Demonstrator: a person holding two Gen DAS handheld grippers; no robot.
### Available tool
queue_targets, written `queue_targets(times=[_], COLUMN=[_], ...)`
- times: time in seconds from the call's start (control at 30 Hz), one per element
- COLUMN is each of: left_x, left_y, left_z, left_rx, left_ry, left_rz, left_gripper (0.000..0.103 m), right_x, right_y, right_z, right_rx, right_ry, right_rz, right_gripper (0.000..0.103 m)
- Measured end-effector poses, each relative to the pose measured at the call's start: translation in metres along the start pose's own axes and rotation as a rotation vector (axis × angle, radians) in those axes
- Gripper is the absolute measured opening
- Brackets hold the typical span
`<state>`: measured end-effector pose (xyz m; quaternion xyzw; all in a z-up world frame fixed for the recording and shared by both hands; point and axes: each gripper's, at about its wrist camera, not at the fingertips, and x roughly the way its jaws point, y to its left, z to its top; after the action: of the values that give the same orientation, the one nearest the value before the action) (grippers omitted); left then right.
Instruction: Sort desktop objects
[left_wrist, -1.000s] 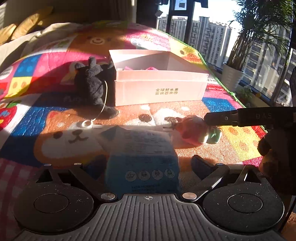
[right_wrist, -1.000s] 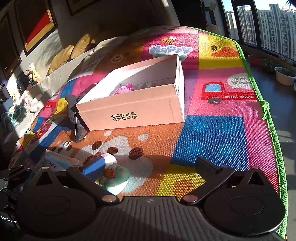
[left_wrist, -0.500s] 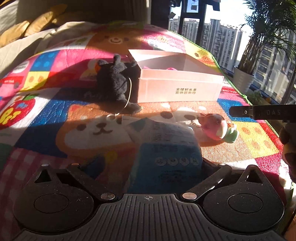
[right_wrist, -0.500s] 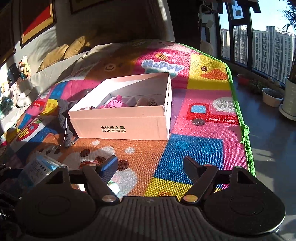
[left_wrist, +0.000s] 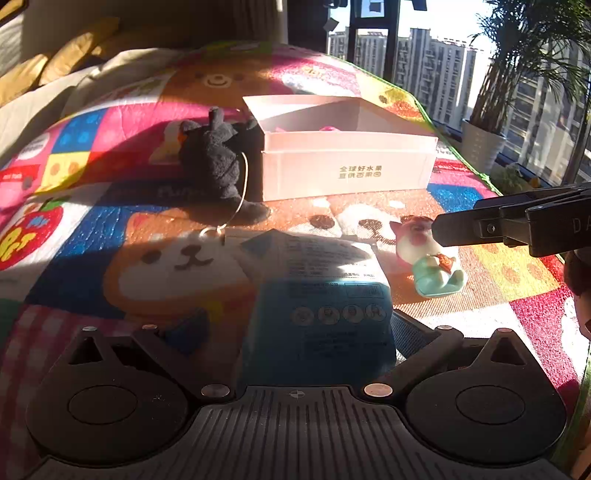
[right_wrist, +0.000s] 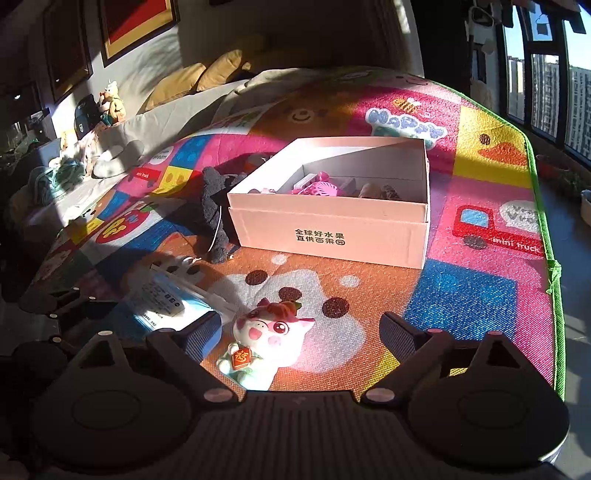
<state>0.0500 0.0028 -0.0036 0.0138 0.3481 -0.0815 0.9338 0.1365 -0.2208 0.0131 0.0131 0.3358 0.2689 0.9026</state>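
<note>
**Lining up on the cat figurine**

Our right claw (right_wrist: 299, 332) hangs released over the play mat (right_wrist: 461, 295), its jaws having just been opening, and the cat figurine (right_wrist: 266, 339) lies on the mat between them without touching either pad. We judge the step in hand is to grasp it and carry it to the pink box (right_wrist: 332, 236). To do it well, we should lower until the pads flank the wide head rather than the narrow green base, centre the toy, since it sits nearer the left finger, then close gently and lift straight up before crossing to the box, which stands well beyond it and already holds several small things.

Our left claw (left_wrist: 295, 332) has a blue-and-white packet (left_wrist: 317, 295) between its fingers; the pads appear to press its sides, so we read it as grasped, and it rests low over the mat. The black plush toy (left_wrist: 218, 162) lies against the box's left wall, still to be sorted.
</note>
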Motion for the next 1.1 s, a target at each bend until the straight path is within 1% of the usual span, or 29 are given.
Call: queue_targets(times=[0.13,0.2,0.23,0.27,0.3,0.33,0.37,0.53,0.67,0.8,0.9,1.1], left_x=[0.000,0.000,0.000,0.000,0.001,0.001,0.001,0.001,0.002,0.001,-0.002,-0.002], left_y=[0.000,0.000,0.000,0.000,0.000,0.000,0.000,-0.001,-0.002,-0.003,-0.004,-0.014], left_z=[0.000,0.000,0.000,0.000,0.000,0.000,0.000,0.000,0.000,0.002,0.005,0.009], left_rx=[0.000,-0.001,-0.001,-0.001,-0.001,-0.001,-0.001,0.001,0.007,0.006,-0.008,0.028], left_ry=[0.000,0.000,0.000,0.000,0.001,0.001,0.001,0.002,0.005,0.002,-0.017,-0.027], left_rz=[0.000,0.000,-0.001,-0.001,-0.002,-0.002,-0.002,-0.001,0.006,0.023,0.012,-0.002], left_gripper=[0.103,0.103,0.103,0.103,0.103,0.103,0.103,0.103,0.103,0.103,0.103,0.103], right_x=[0.021,0.026,0.029,0.029,0.027,0.026,0.024,0.020,0.014,0.006,0.001,-0.004], right_y=[0.008,0.012,0.014,0.013,0.013,0.012,0.009,0.007,0.009,0.012,0.012,0.013], right_z=[-0.003,-0.007,-0.009,-0.010,-0.010,-0.010,-0.009,-0.013,-0.016,-0.016,-0.016,-0.016], right_rx=[0.035,0.016,0.003,-0.002,-0.005,0.000,0.015,-0.002,-0.028,-0.057,-0.068,-0.083], right_ry=[0.032,0.045,0.057,0.056,0.051,0.055,0.059,0.037,0.014,-0.018,-0.029,-0.027], right_rz=[-0.001,-0.014,-0.015,-0.022,-0.024,-0.014,-0.003,-0.065,-0.094,-0.099,-0.104,-0.114], right_gripper=[0.094,0.084,0.072,0.063,0.059,0.051,0.049,0.049,0.049,0.049,0.049,0.049])
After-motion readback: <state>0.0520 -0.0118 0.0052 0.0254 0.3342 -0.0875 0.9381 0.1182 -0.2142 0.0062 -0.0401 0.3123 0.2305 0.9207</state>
